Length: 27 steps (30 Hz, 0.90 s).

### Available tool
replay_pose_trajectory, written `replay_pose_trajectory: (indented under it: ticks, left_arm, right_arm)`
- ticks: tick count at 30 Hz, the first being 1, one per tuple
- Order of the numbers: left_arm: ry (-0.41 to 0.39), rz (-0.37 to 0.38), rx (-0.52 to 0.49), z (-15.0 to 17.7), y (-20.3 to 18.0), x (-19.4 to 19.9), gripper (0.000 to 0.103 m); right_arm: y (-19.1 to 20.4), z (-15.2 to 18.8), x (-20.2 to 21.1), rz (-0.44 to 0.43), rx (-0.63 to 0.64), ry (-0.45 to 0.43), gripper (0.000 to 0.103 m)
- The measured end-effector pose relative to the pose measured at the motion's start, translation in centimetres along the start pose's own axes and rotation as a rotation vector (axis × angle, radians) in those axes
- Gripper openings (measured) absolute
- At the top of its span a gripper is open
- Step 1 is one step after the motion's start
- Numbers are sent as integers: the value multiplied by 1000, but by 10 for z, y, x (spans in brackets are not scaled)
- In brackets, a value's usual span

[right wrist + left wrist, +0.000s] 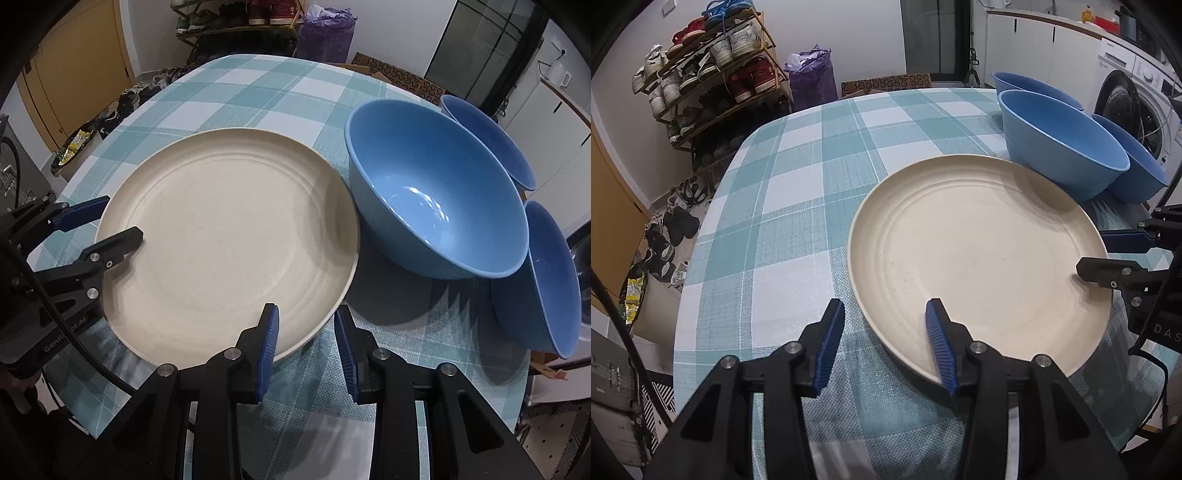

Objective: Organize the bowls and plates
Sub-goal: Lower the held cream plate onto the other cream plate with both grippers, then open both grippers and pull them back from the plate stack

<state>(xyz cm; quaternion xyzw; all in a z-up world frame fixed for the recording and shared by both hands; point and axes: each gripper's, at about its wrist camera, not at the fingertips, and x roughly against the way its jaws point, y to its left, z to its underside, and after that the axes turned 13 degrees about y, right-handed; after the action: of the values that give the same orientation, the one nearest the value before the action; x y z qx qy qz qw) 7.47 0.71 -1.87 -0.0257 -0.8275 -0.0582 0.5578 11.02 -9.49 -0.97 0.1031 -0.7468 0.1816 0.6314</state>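
A large cream plate (979,258) (229,236) lies on the teal-checked tablecloth (798,192) (240,96). My left gripper (886,326) (110,223) straddles the plate's left rim, one finger over the plate and one beside it, with its pads clear of the rim. At the near right rim my right gripper (307,330) (1108,254) stands the same way, with a gap on both sides of the edge. A light blue bowl (1060,147) (436,192) touches the plate's far right edge. Two darker blue bowls (1034,88) (546,280) stand behind and beside it.
The table's rounded edge (701,236) drops off to the left, with shoes on the floor below. A shoe rack (709,74) and a purple bag (812,74) stand beyond the far corner. A washing machine (1137,96) is close behind the bowls.
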Motion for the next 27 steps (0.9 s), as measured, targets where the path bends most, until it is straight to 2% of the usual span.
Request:
replay_pose_trajectory:
  ticks: [4, 9, 13, 16, 18, 22, 24, 27]
  left_arm:
    - [3, 3, 10, -1, 2, -3, 51]
    - [4, 16, 16, -1, 4, -3, 53]
    - [-26, 43, 32, -2, 7, 6, 55]
    - [-46, 72, 52, -2, 10, 15, 59]
    - [-64, 81, 61, -1, 11, 23, 80]
    - [-123, 135, 47, 1, 8, 43, 90]
    - [-143, 163, 48, 1, 8, 49, 103]
    - [-174, 209, 61, 2, 9, 59, 103]
  right_arm:
    - [-4, 1, -3, -17, -8, -7, 32]
    - [-2, 1, -4, -24, 3, -13, 38]
    - [-3, 3, 1, -61, 4, -44, 67]
    - [-6, 5, 8, -82, -8, -73, 73]
    - [-8, 7, 14, -98, -10, -102, 78]
    - [-14, 11, 28, -133, -26, -159, 87]
    - [-19, 13, 35, -148, -33, -181, 89]
    - [-24, 18, 45, -146, -42, -215, 97]
